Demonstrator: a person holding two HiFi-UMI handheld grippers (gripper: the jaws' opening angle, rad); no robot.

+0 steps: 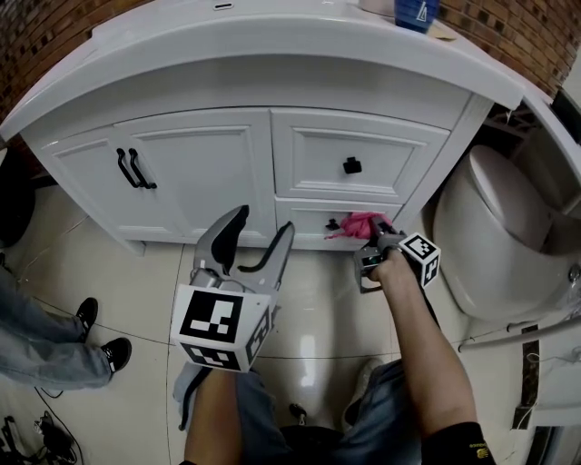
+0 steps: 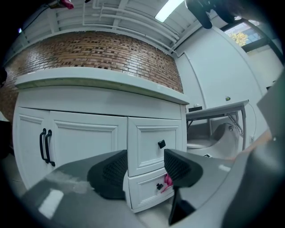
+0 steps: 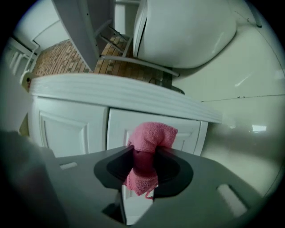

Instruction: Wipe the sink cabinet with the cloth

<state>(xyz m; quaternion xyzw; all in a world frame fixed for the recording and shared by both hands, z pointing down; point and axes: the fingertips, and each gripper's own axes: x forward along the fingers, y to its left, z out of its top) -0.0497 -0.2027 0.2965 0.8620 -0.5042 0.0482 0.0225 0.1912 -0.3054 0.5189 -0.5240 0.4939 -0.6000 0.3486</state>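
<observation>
The white sink cabinet (image 1: 245,163) has two doors at the left and two drawers at the right. My right gripper (image 1: 374,242) is shut on a pink cloth (image 1: 357,224), and the cloth lies against the lower drawer front (image 1: 309,222) beside its black knob. From the right gripper view the pink cloth (image 3: 149,149) bulges out between the pads (image 3: 174,167) in front of the drawer panel (image 3: 187,129). My left gripper (image 1: 263,238) hangs open in front of the cabinet, holding nothing; its view shows the pink cloth (image 2: 168,181) small by the lower knob.
A white toilet (image 1: 495,236) stands close on the right of the cabinet. A blue container (image 1: 416,13) sits on the countertop (image 1: 272,41). A person's shoes (image 1: 100,341) are on the tiled floor at the left. Black door handles (image 1: 134,169) stick out from the left doors.
</observation>
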